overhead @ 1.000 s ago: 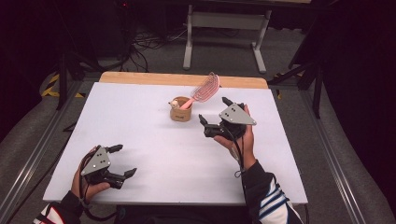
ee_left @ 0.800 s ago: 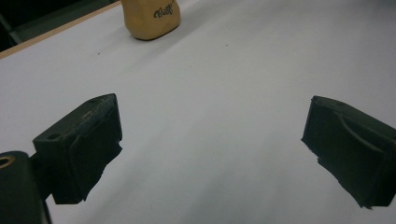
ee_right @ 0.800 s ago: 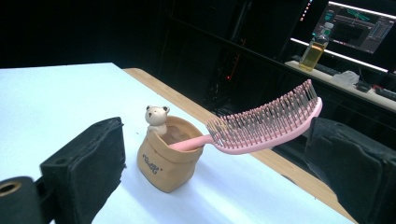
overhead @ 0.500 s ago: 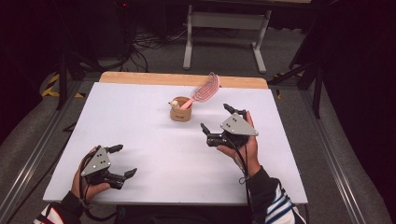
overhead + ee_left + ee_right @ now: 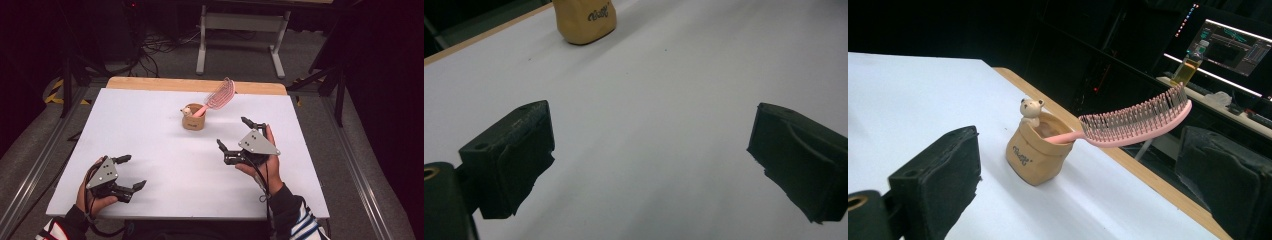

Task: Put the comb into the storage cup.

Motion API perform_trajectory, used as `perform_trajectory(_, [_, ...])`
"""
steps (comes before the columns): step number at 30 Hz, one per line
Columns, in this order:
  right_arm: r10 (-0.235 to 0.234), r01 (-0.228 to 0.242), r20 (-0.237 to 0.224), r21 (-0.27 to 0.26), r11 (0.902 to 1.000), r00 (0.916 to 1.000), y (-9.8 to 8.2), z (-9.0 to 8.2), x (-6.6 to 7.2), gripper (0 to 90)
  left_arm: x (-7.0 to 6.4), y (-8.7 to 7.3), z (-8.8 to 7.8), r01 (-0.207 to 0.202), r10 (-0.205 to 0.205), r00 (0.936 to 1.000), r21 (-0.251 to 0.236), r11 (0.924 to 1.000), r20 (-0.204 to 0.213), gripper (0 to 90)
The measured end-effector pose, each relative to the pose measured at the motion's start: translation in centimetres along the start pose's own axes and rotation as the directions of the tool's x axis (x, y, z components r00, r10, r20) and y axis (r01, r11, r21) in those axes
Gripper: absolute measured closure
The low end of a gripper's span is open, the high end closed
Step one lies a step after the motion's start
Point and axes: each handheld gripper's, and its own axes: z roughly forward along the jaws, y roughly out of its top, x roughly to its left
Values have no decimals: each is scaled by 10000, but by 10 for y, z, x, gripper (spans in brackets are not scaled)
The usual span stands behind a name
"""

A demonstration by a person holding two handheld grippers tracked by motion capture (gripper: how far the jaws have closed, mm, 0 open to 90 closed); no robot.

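Note:
A tan sack-shaped cup [image 5: 193,120] [image 5: 1040,152] with a small bear figure [image 5: 1030,111] on its rim stands at the table's middle back. A pink hairbrush [image 5: 219,96] [image 5: 1135,121] rests in it handle down, its head leaning out to the right. My right gripper [image 5: 234,135] [image 5: 1078,185] hovers open to the right of the cup and nearer, a short way off, with nothing between its jaws. My left gripper [image 5: 131,172] [image 5: 651,170] stands open near the front left of the table, far from the cup [image 5: 585,19], empty.
The white tabletop [image 5: 150,130] has a wooden strip [image 5: 150,84] along its far edge. Beyond the table stand a metal frame [image 5: 240,35] and floor cables [image 5: 160,45]. A monitor [image 5: 1233,42] and a bottle [image 5: 1189,62] show in the dark background of the right gripper view.
My right gripper has drawn back toward the front of the table and slightly right, away from the cup. The left gripper has stayed in place.

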Motion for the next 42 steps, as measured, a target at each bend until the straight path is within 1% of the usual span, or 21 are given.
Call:
perform_trajectory(2, [68, -68, -102, 30, 10000, 9999, -2, -1, 1, 45, 0, 0, 0, 17, -17, 10000, -12, 10000, -1, 55])
perform_trajectory(5, [0, 0, -61, 22, 10000, 10000, -4, -4, 2, 44, 0, 0, 0, -1, 1, 10000, 34, 10000, 3, 55])
perform_trajectory(7, [89, -89, 38, 8, 10000, 10000, -7, -5, 2, 44, 0, 0, 0, 1, -1, 10000, 22, 10000, -11, 55])
perform_trajectory(9, [191, -191, -10, 34, 9998, 9998, -9, -6, 2, 44, 0, 0, 0, 25, -25, 10000, -24, 10000, -31, 55])
perform_trajectory(10, [177, -176, -44, 86, 9998, 9998, -10, -7, 3, 44, 0, 0, 0, 18, -18, 10000, 0, 10000, -42, 55])
perform_trajectory(11, [122, -123, 37, 117, 9999, 9999, -12, -8, 3, 44, 0, 0, 0, 0, 0, 10000, 7, 10000, -42, 55])
perform_trajectory(13, [30, -30, 25, 160, 9999, 10000, -14, -10, 4, 44, 0, 0, -1, -12, 12, 10000, 4, 10000, -48, 55])
perform_trajectory(14, [-19, 18, 91, 165, 9999, 10000, -16, -12, 4, 44, 0, 0, -1, -11, 11, 10000, 0, 10000, -48, 55])
perform_trajectory(17, [109, -111, 101, 206, 9997, 9999, -21, -16, 4, 44, 0, 0, -1, -36, 36, 9999, -56, 10000, -96, 55])
perform_trajectory(21, [22, -28, 168, 372, 9993, 9999, -29, -22, 3, 44, 0, 0, -1, -55, 55, 9999, -27, 10000, -98, 55])
perform_trajectory(24, [101, -107, 163, 373, 9992, 9998, -34, -26, 2, 45, 0, 0, 0, -64, 64, 9999, -14, 10000, -94, 55])
perform_trajectory(28, [169, -178, 181, 501, 9986, 9997, -41, -30, 0, 45, 0, 0, -1, -77, 77, 9999, -46, 10000, -68, 52])
perform_trajectory(30, [249, -253, 73, 569, 9981, 9997, -44, -32, -1, 45, 0, 0, -1, -60, 59, 9999, -74, 10000, -83, 51])
perform_trajectory(37, [201, -204, 45, 961, 9952, 9998, -59, -41, -2, 42, 0, 0, -1, -72, 71, 9999, -102, 9999, -90, 51])
perform_trajectory(42, [315, -321, 74, 1169, 9926, 9995, -70, -48, -4, 41, 0, 0, -1, -103, 102, 9999, -96, 9999, -98, 52])
